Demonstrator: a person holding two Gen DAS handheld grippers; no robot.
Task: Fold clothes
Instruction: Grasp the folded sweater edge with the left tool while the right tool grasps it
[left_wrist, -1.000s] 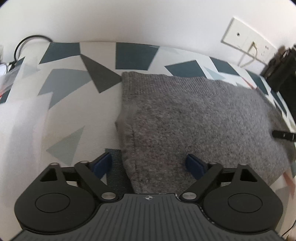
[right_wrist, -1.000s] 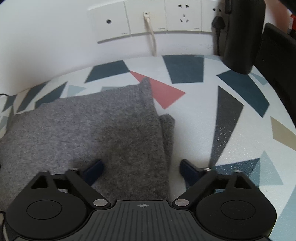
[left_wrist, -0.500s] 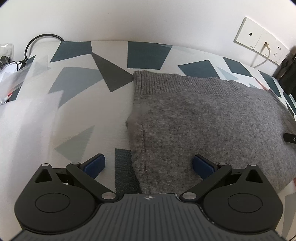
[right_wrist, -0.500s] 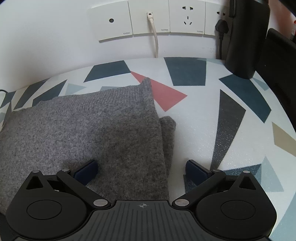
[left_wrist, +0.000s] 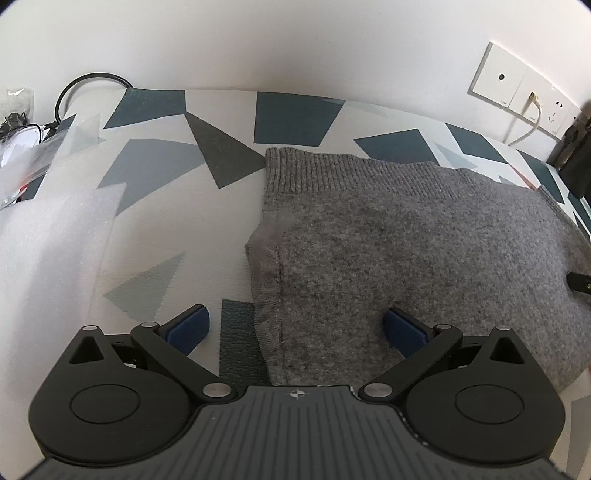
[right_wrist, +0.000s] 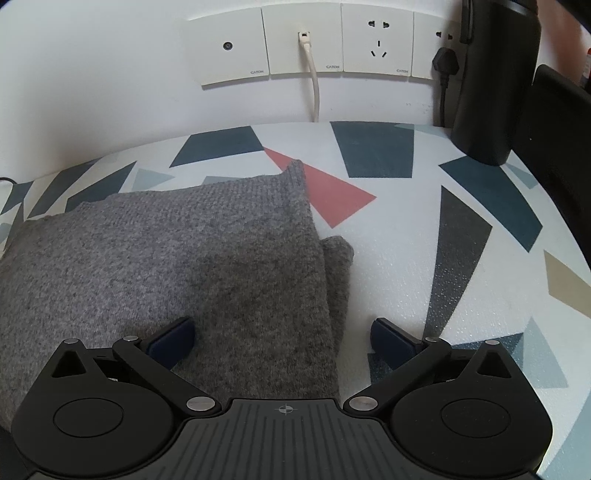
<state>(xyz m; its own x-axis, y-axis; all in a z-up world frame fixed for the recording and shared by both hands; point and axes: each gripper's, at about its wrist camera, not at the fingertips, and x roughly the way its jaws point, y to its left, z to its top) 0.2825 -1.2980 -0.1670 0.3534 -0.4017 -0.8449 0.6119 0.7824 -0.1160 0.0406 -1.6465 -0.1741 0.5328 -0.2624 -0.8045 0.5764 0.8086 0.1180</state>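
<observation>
Left gripper (left_wrist: 295, 328): jaws spread wide after just opening further, straddling the left edge of the sweater (left_wrist: 424, 251), gripping nothing. Right gripper (right_wrist: 282, 338): jaws likewise just opened to full spread, straddling the sweater's right edge, holding nothing. Sweater: grey knit, folded, lying flat on the surface (right_wrist: 399, 258), which is white with coloured geometric patches. Foam sheet (left_wrist: 48, 236): far left on the surface. Wall sockets (right_wrist: 306, 44): behind, one with a white cable (right_wrist: 314, 92) plugged in.
</observation>
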